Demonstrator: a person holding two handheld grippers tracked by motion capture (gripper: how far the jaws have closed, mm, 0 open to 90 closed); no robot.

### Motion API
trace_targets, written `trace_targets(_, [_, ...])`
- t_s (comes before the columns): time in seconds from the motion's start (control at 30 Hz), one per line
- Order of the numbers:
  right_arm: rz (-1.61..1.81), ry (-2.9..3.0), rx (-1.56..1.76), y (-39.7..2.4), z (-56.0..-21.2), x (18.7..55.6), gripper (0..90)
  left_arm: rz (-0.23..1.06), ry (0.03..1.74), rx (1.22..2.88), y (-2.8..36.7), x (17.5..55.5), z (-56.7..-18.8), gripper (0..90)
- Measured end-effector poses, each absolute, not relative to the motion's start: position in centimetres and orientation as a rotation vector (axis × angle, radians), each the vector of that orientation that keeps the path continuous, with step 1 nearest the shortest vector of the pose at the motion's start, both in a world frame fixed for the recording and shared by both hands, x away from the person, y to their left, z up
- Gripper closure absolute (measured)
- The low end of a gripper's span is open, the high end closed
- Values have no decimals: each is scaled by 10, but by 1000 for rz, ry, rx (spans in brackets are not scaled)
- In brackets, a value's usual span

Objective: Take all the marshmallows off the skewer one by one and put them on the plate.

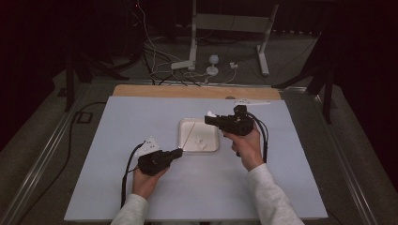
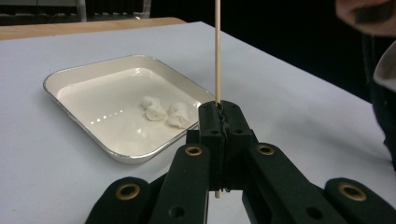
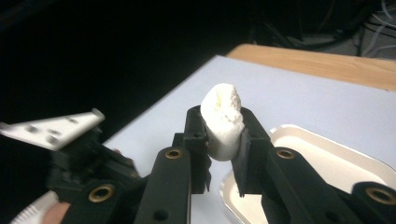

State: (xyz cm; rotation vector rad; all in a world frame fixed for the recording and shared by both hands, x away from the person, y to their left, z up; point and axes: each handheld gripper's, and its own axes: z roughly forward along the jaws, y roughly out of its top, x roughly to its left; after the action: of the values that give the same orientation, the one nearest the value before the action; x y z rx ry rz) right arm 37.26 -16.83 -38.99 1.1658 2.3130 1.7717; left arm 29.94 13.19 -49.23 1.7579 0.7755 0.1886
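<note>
Two grippers loaded: left gripper [image 2: 219, 140] clamps skewer [image 2: 217, 51] upright; right gripper [image 3: 224, 140] pinches marshmallow [image 3: 223, 119], above tray [image 1: 185, 140], beyond skewer tip.

No readable text, label, brand, number or sign anywhere; tray [image 2: 84, 74] plain white, unmarked; grey plate on gripper beside tray bare except for holes; worktop [image 1: 141, 122] around tray blank
</note>
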Motion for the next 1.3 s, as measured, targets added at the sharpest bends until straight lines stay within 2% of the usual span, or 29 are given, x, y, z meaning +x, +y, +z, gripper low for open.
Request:
trace_targets(0.83, [1463,2354,1265,-164,-446,384,756,192,835,1688,131,302,-482,900])
trace_targets(1.3, [1370,2378,1291,-162,-461,386,748,216,876,1658,120,318,-462,900])
